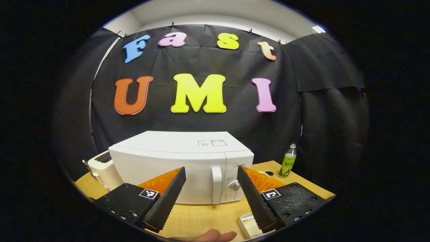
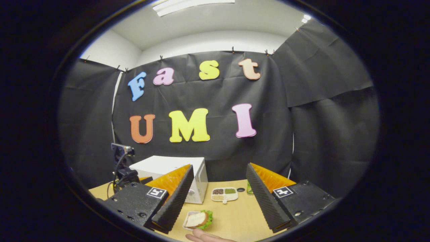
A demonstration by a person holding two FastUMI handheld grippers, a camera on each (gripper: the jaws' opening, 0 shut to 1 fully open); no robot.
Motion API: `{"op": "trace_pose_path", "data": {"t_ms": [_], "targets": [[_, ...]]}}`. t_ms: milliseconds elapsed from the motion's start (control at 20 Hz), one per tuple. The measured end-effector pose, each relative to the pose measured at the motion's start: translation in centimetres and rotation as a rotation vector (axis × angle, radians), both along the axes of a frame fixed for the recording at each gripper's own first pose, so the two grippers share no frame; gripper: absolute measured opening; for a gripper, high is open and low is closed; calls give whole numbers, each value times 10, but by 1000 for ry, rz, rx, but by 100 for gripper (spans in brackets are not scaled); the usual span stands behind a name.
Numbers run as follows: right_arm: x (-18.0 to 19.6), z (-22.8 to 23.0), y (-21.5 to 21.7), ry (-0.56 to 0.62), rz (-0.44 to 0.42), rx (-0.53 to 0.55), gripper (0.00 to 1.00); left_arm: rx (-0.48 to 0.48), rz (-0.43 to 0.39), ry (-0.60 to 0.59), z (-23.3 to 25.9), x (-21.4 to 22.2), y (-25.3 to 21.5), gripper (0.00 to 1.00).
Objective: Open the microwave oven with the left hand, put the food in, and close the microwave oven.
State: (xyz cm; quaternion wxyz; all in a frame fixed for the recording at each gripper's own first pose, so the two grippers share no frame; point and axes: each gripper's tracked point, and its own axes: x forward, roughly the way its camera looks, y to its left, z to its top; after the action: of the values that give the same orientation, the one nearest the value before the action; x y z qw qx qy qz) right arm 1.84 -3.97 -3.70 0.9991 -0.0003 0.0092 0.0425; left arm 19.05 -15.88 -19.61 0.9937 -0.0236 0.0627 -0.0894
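The white microwave stands on the wooden table with its door closed, and its vertical handle sits just left of the dial panel. My left gripper is open in front of the door, short of the handle and touching nothing. The food is a sandwich with lettuce in a small white tray, which lies on the table in front of the microwave. My right gripper hangs open above and behind the sandwich, empty.
A white toaster stands left of the microwave and a green bottle stands to its right. A divided dish of grains and a small dark cap lie beyond the sandwich. A dark camera rig with cables stands at the left. A fingertip shows at the near edge.
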Motion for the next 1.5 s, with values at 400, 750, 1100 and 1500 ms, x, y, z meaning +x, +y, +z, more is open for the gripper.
{"op": "trace_pose_path", "data": {"t_ms": [400, 750, 1100, 1500], "targets": [[3, -22, -14, -1, 18, 5, 100, 17, 19, 57, -63, 45, -25, 95], [7, -20, -39, -59, -45, 49, 100, 40, 85, -5, -71, 67, -18, 88], [6, -25, -41, -73, -44, 60, 100, 47, 113, -24, -80, 74, -18, 84], [-1, -15, -45, -100, -57, 54, 99, 57, 106, -33, -81, 74, -15, 91]]}}
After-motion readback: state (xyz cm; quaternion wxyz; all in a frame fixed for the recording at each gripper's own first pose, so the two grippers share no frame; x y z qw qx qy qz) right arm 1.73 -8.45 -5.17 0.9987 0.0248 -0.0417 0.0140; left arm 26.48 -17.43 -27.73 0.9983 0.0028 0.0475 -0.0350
